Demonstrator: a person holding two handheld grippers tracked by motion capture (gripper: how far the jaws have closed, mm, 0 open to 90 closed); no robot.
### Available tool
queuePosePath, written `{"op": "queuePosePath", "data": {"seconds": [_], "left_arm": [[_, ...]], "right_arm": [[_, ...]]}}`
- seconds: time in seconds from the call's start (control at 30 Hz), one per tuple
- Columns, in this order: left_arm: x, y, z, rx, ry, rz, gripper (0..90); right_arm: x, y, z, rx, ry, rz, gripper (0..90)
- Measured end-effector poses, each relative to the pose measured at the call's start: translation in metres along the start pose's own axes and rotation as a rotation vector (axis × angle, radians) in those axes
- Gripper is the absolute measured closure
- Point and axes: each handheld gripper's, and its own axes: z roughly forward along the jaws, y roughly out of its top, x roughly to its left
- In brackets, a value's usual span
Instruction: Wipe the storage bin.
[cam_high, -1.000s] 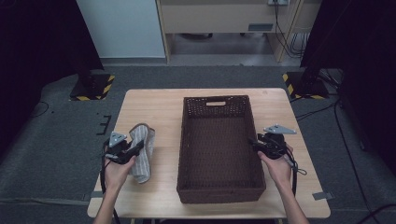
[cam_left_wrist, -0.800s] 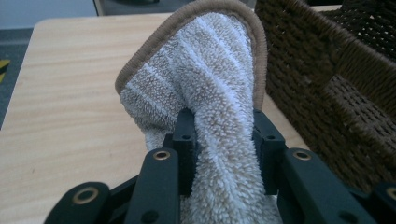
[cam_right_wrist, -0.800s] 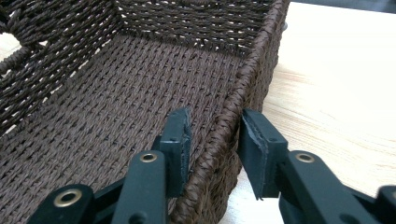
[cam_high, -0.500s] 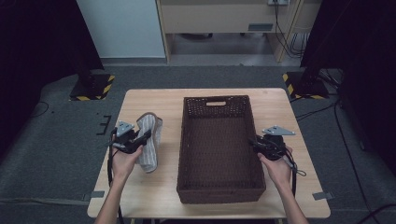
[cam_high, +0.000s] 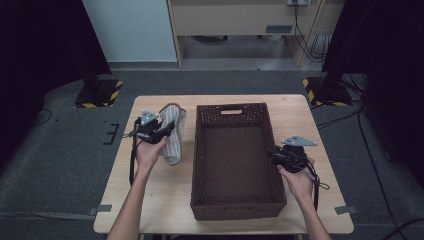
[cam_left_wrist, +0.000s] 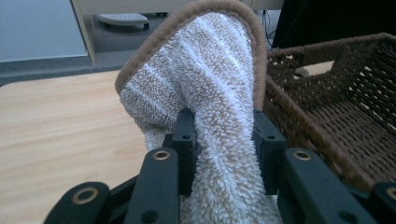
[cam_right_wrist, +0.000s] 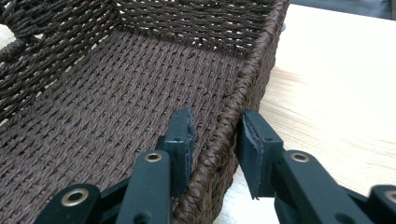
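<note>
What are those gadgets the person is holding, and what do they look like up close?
They are two hand-held grippers, left gripper and right gripper. Each is black, with two flat blocky jaws on arms fastened by brass-coloured rivets, a grey three-cornered plate on top and a thin black cable trailing off. The person's forearms are bare, with no sleeves in view.

A white towel (cam_left_wrist: 205, 88) with pale stripes and a tan edge band is bunched and lifted above the table (cam_high: 150, 200), hanging folded just left of the basket (cam_high: 237, 210). The basket is dark brown woven wicker, rectangular and open-topped, with a handle slot in its far wall. It sits upright at the middle of the table.
</note>
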Motion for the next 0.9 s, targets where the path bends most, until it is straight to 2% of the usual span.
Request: {"op": "queuePosePath", "data": {"seconds": [0.07,0.13,0.17,0.2,0.27,0.33,0.37,0.43,0.57,0.67,0.8,0.9], "left_arm": [[-0.002,0.005,0.015,-0.006,-0.011,-0.002,67.3],[-0.003,0.007,0.019,-0.006,-0.018,0.004,67.3],[-0.006,0.009,0.029,-0.023,-0.037,0.003,67.3],[-0.006,0.009,0.029,-0.023,-0.037,0.003,67.2],[-0.009,0.012,0.044,-0.032,-0.068,0.004,67.3],[-0.01,0.013,0.048,-0.034,-0.076,0.002,67.3],[-0.012,0.011,0.056,-0.058,-0.086,-0.001,67.3],[-0.012,0.01,0.06,-0.057,-0.087,-0.006,67.3],[-0.014,0.0,0.078,-0.022,-0.085,-0.006,67.3],[-0.013,-0.007,0.087,-0.008,-0.08,-0.042,67.5],[-0.015,-0.019,0.098,0.074,-0.051,-0.003,67.5],[-0.019,-0.036,0.111,0.138,-0.045,0.018,67.6]], "right_arm": [[0.001,0.0,0.0,0.001,-0.002,0.003,66.7],[0.001,0.0,0.0,0.0,-0.001,0.003,66.6],[0.0,0.0,0.0,-0.004,0.002,0.006,66.3],[0.0,0.0,0.0,-0.004,0.002,0.006,66.3],[0.0,-0.001,0.0,-0.006,0.006,0.006,66.0],[-0.001,-0.001,0.0,-0.007,0.007,0.005,65.9],[-0.001,-0.001,0.0,-0.009,0.011,0.011,65.6],[-0.001,-0.001,0.0,-0.012,0.013,0.011,65.5],[-0.002,-0.002,0.0,-0.017,0.018,0.01,65.3],[-0.002,-0.002,0.001,-0.019,0.018,0.011,65.1],[-0.002,-0.002,0.001,-0.019,0.021,0.012,64.9],[-0.002,-0.003,0.001,-0.02,0.022,0.013,64.9]]}}
